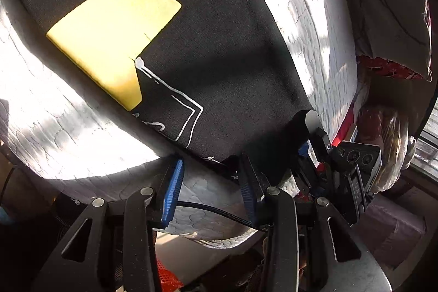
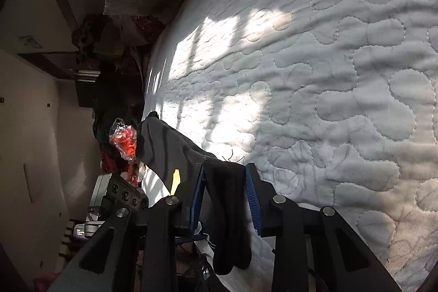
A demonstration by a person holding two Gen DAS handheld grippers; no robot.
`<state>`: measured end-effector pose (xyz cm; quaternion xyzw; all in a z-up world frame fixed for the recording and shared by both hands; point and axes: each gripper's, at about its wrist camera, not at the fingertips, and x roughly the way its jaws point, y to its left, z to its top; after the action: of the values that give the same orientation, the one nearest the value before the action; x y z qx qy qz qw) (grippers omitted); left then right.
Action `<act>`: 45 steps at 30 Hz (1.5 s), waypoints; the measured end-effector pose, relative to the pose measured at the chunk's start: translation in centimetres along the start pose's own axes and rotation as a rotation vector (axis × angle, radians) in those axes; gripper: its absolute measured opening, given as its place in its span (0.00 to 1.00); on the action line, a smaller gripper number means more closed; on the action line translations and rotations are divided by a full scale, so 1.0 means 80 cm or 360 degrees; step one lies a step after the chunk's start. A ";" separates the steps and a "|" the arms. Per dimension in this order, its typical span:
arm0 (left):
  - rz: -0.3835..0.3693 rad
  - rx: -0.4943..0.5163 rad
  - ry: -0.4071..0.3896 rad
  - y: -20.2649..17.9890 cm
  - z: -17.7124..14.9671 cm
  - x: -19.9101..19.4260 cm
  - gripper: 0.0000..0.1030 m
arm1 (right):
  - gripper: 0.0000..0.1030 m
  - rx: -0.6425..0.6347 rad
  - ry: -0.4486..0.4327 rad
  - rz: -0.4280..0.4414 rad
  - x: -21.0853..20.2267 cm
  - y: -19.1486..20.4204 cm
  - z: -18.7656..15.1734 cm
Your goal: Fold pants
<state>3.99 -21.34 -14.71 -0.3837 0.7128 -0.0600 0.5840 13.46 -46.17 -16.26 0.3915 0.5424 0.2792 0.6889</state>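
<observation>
Pants [image 1: 219, 18] far end cut off

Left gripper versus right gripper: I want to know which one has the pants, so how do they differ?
The right gripper has black pants cloth filling the gap between its fingers; the left gripper shows only bare quilt in its gap. The right gripper is at the pants' corner; the left gripper is by the near hem. Both have blue-padded fingers.

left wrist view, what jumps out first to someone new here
The bright yellow panel on the black pants, spread across the white quilted mattress. At the pants' near right corner, the right gripper has black cloth between its blue pads. The left gripper sits at the near hem.
</observation>
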 end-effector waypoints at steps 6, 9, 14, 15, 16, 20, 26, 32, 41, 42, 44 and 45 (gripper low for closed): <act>-0.0154 -0.0069 0.0094 -0.002 0.016 0.011 0.35 | 0.29 0.0070 -0.0026 0.0070 -0.006 -0.009 -0.002; -0.0230 -0.0066 0.0113 0.001 0.020 0.012 0.33 | 0.30 0.0125 -0.0044 0.0141 -0.009 -0.017 -0.005; -0.0307 0.0001 0.0145 -0.009 0.020 0.020 0.30 | 0.30 0.0194 -0.0021 0.0277 -0.017 -0.035 -0.009; -0.0330 0.0015 0.0157 -0.014 0.023 0.023 0.25 | 0.29 0.0198 -0.0021 0.0286 -0.018 -0.036 -0.009; -0.0331 0.0031 0.0158 -0.022 0.026 0.025 0.23 | 0.29 0.0209 -0.0026 0.0288 -0.019 -0.037 -0.009; -0.0313 0.0043 0.0177 -0.008 0.024 0.021 0.14 | 0.29 0.0226 -0.0052 0.0298 -0.024 -0.042 -0.011; -0.0263 0.0054 0.0162 -0.005 0.020 0.029 0.14 | 0.29 0.0191 -0.0031 0.0206 -0.020 -0.033 -0.012; -0.0228 0.0077 0.0201 -0.018 0.022 0.030 0.08 | 0.19 0.0028 -0.0042 -0.0127 -0.011 0.000 -0.009; -0.0286 0.0099 0.0274 -0.017 0.026 0.008 0.07 | 0.16 -0.0115 -0.0143 -0.0383 -0.033 0.063 -0.022; -0.0289 0.0113 0.0270 -0.018 0.025 0.004 0.07 | 0.15 -0.0134 -0.0158 -0.0422 -0.035 0.071 -0.023; -0.0287 0.0150 0.0260 -0.021 0.022 -0.005 0.07 | 0.12 -0.0159 -0.0183 -0.0491 -0.037 0.087 -0.026; -0.0284 0.0169 0.0254 -0.022 0.021 -0.008 0.07 | 0.12 -0.0167 -0.0193 -0.0511 -0.037 0.093 -0.027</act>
<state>6.31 -21.55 -13.79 -0.4083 0.7157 -0.1796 0.5374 10.91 -44.08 -8.67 0.2795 0.5402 0.1695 0.7755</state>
